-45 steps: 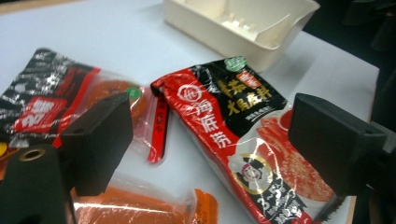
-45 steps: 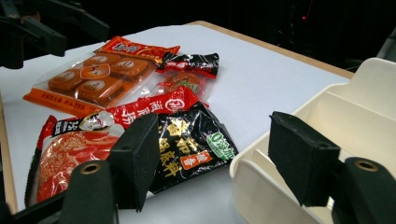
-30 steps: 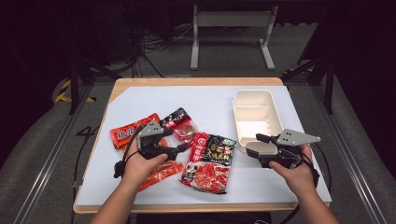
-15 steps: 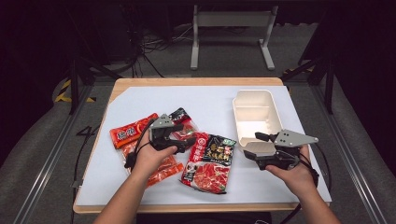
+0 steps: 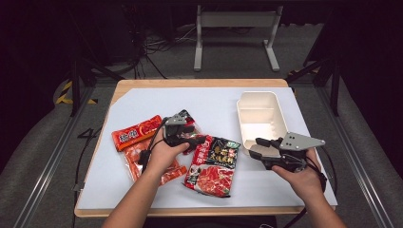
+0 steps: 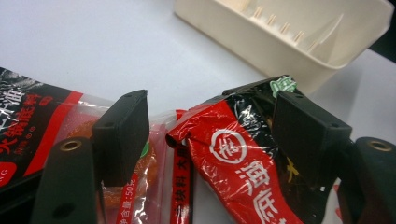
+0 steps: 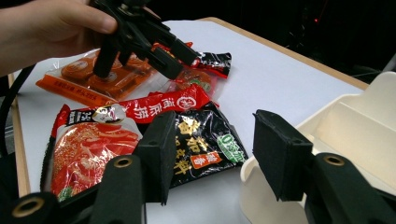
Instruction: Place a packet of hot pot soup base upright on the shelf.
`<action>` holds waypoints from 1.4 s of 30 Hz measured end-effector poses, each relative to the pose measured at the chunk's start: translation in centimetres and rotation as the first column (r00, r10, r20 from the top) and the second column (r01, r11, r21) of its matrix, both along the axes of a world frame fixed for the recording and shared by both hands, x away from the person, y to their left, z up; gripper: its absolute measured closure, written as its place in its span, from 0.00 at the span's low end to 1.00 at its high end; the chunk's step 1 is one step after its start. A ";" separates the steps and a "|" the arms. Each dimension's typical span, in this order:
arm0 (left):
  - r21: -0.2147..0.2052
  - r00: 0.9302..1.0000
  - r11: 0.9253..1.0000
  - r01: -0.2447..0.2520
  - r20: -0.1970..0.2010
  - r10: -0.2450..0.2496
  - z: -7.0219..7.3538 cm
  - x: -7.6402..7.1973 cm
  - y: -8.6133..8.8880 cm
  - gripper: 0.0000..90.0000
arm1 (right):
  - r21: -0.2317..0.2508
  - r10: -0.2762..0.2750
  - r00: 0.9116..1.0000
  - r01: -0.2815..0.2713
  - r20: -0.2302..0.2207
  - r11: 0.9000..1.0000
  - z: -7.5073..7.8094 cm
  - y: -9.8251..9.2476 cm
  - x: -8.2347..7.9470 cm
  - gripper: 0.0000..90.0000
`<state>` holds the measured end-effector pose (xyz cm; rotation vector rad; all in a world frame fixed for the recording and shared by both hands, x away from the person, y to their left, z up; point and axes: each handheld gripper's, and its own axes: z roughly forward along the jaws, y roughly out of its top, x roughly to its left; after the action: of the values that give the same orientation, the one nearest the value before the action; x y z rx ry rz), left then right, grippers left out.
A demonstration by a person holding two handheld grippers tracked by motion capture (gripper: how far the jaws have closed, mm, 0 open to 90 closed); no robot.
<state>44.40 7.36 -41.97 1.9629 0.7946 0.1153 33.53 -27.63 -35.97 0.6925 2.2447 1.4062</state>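
Left gripper (image 5: 202,141), jaws parted and just closing, straddles the raised crinkled edge of the glossy red-and-black sauce packet (image 5: 213,163); pads not yet pressing. Packet lies flat just left of the cream plastic tray (image 5: 261,118), a smooth rectangular tub. Right gripper (image 5: 254,147), jaws apart and also just closing, hangs at the tray's near corner, which stands between them unpinched. Tray's far end is cut off in the left gripper view.
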 end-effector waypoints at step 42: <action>0.078 0.952 0.997 0.010 -0.307 0.015 -2.4 1.3 -1.9 0.89 | -0.017 -0.016 0.999 0.015 -0.046 1.000 -0.3 0.3 -0.1 0.57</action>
<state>45.70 5.49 -44.38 2.0836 1.0069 -0.1651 33.45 -27.35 -36.27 0.7430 2.2790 1.3753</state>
